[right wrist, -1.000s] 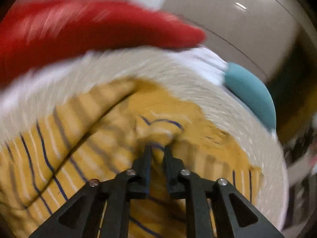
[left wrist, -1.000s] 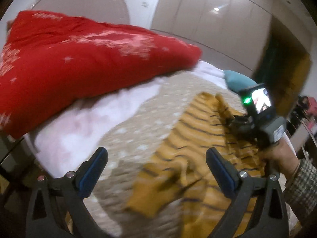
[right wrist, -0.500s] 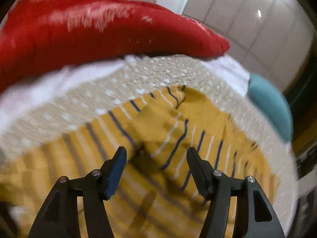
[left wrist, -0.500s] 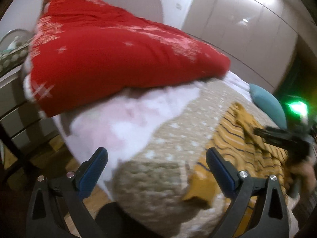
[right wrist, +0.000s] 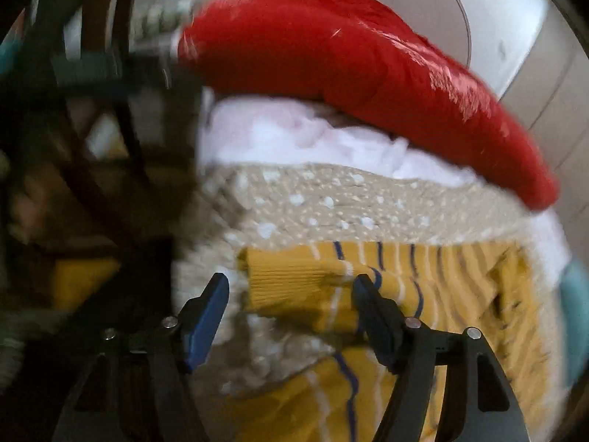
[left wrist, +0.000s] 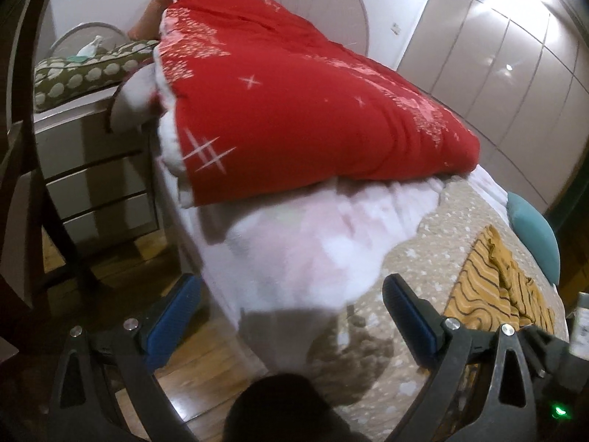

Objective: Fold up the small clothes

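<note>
A small mustard-yellow garment with dark blue and white stripes [right wrist: 423,294] lies crumpled on the beige dotted bedspread [right wrist: 331,202]. In the left wrist view it lies far to the right [left wrist: 493,287]. My right gripper [right wrist: 291,302] is open and empty just above the garment's ribbed sleeve cuff [right wrist: 291,280], which lies between its fingers. My left gripper [left wrist: 291,309] is open and empty, off the bed's near corner, well left of the garment.
A big red duvet [left wrist: 294,103] covers the far half of the bed over a white-pink blanket [left wrist: 313,243]. A teal cushion [left wrist: 533,235] sits at the right edge. A drawer unit [left wrist: 92,169] and dark wooden frame [left wrist: 33,184] stand left, over wooden floor.
My right gripper let go of the garment, opened and swung left to the sleeve cuff. My left gripper drew back and left, away from the garment toward the bed's corner.
</note>
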Tool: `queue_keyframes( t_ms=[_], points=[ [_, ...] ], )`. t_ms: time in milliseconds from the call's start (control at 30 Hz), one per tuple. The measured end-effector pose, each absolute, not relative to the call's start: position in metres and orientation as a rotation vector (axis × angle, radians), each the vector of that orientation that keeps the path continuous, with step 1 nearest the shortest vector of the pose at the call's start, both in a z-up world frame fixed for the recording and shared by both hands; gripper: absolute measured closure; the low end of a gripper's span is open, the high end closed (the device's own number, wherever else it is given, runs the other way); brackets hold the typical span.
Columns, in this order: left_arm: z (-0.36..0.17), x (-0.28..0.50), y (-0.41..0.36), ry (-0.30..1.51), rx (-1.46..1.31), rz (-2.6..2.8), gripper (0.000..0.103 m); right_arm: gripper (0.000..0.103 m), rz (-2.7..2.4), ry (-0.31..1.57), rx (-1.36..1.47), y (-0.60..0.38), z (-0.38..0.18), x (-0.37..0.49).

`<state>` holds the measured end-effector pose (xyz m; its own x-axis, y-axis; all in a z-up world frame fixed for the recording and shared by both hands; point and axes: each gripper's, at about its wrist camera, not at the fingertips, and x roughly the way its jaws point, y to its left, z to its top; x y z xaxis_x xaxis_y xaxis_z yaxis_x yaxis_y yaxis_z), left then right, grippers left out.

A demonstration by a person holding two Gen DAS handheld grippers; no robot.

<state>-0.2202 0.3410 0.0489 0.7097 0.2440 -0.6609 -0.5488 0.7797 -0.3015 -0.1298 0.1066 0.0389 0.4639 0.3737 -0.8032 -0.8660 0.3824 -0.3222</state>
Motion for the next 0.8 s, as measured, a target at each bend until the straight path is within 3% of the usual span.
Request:
queue_keyframes(
  t_ms=[100, 300, 533, 667, 800],
  points=[
    [0.048, -0.222, 0.343, 0.646, -0.511, 0.466, 0.004, 0.089, 0.858, 0.790, -0.687, 0.106, 0.045, -0.099],
    [0.059, -0.212, 0.329, 0.644, -0.471, 0.439, 0.004, 0.090, 0.897, 0.769, -0.300, 0.104, 0.139, -0.039],
    [0.072, -0.197, 0.301, 0.650, -0.427, 0.381, 0.004, 0.090, 0.865, 0.540, 0.153, 0.010, 0.283, 0.016],
    [0.075, -0.186, 0.285, 0.659, -0.412, 0.343, 0.004, 0.090, 0.689, 0.561, 0.215, -0.069, 0.281, 0.043],
    [0.074, -0.171, 0.266, 0.680, -0.385, 0.302, 0.004, 0.090, 0.438, 0.708, 0.296, -0.172, 0.219, 0.081]
  ],
)
